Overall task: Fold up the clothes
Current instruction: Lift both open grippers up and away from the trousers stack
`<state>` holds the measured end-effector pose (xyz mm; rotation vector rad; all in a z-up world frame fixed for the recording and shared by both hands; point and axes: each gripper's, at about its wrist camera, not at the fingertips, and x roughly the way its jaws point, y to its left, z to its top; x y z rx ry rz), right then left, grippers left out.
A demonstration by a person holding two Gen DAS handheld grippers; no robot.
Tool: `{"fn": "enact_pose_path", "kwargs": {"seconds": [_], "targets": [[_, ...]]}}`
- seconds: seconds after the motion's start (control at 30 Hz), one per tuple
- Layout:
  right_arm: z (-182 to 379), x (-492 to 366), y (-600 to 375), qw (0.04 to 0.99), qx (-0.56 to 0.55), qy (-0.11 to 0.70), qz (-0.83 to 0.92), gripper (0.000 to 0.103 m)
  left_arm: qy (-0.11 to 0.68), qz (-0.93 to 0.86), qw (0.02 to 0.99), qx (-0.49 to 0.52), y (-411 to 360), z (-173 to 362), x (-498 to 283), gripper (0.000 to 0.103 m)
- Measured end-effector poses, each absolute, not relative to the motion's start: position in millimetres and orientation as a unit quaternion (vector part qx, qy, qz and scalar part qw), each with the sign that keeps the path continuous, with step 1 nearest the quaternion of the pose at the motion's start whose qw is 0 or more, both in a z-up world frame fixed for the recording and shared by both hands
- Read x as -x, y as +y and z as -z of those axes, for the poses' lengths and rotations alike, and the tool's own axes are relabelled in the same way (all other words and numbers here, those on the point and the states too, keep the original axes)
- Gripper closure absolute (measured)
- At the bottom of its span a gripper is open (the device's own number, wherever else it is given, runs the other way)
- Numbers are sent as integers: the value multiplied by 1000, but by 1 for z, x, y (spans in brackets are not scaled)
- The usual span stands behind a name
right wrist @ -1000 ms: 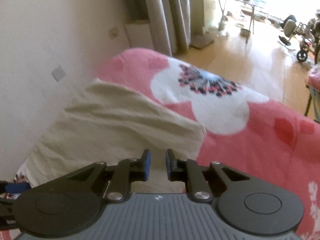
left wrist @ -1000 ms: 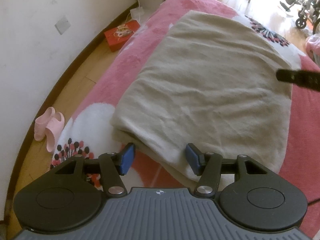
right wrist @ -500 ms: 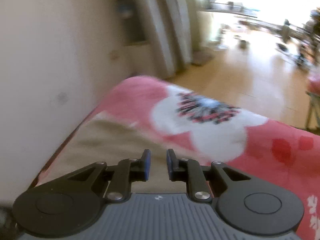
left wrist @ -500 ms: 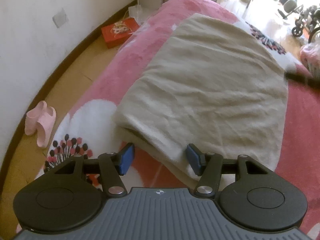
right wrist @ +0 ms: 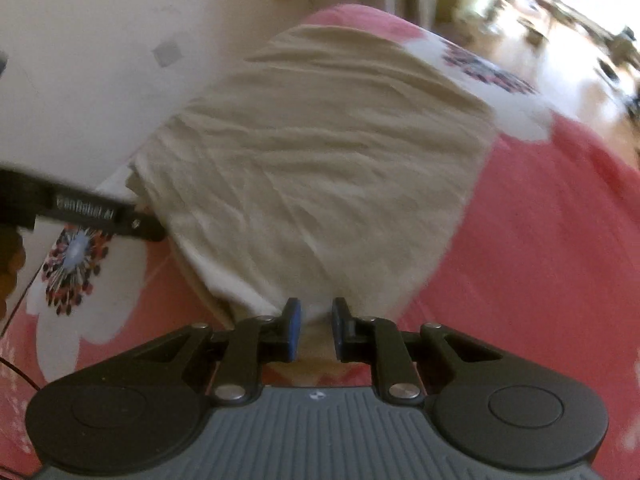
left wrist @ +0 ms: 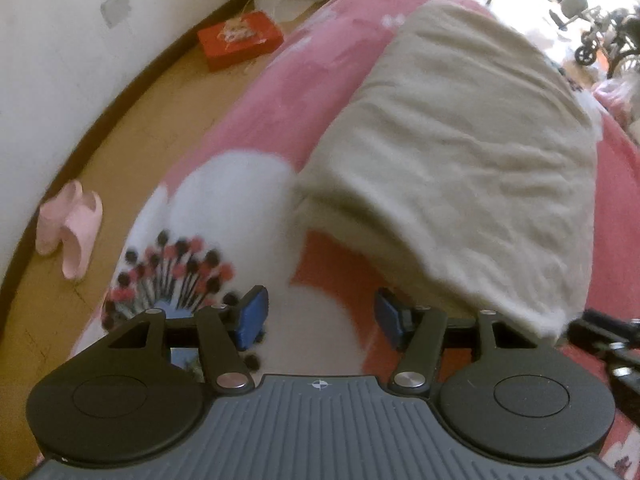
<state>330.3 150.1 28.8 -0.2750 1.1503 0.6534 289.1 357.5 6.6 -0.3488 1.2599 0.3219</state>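
Left wrist view: bed blanket [left wrist: 256, 128] is pink with white flowers, the working surface under everything.
Garment: beige folded cloth [left wrist: 460, 152] lies flat on the blanket, layered edges on the near side, looks folded at least once; probably laid square for another fold.
Left gripper: left gripper [left wrist: 318, 322] spread about halfway, nothing between the pads, hovering over the blanket just off the garment's near-left corner; likely lining up on that edge.
Right gripper: right gripper [right wrist: 314, 330] nearly pressed together, a narrow gap showing, over the garment's near edge; cloth sits right at the tips, can't tell if pinched.
Floor: pink slippers [left wrist: 70, 234] and red box [left wrist: 240, 40] left of the garment, out of play.
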Motion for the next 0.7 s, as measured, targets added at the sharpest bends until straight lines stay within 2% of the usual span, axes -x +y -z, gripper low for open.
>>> {"fn": "enact_pose_path", "kwargs": {"seconds": [0.27, 0.47, 0.7], "targets": [[-61, -314, 156, 800, 86, 492, -333, 84, 514, -128, 831, 167, 364, -27, -269, 45], [-11, -301, 170, 771, 113, 519, -351, 84, 493, -101, 852, 146, 343, -28, -279, 45], [3, -290, 98, 746, 63, 562, -351, 84, 497, -141, 848, 117, 308, -27, -273, 45]]}}
